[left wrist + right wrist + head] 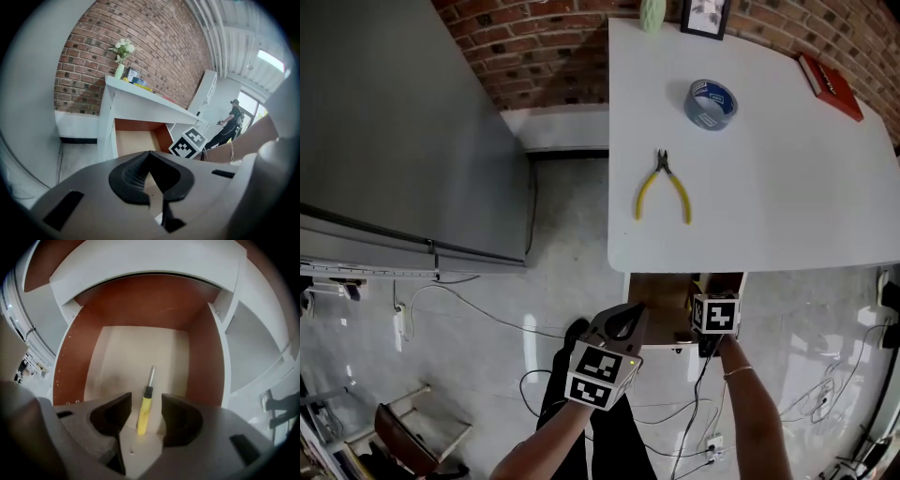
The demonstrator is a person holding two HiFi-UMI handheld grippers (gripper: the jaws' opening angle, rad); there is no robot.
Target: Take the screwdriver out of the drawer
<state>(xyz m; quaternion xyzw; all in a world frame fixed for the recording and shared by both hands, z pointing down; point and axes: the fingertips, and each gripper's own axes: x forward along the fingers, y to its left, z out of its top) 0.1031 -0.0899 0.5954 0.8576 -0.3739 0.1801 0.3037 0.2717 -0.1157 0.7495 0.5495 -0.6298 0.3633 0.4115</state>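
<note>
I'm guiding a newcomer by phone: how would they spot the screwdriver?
Under the near edge of the white table, a drawer stands open. On its pale floor lies the screwdriver, alone there: yellow handle, black collar, metal shaft, between the open jaws of the right hand-held gripper.

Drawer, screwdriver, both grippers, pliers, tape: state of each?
Drawer: open.
Screwdriver: lying flat on the drawer floor, handle between the right jaws, not gripped.
Right gripper: open, jaws either side of the handle.
Left gripper: shut, empty.
Pliers: lying flat, handles spread.
Tape: lying flat.
</note>
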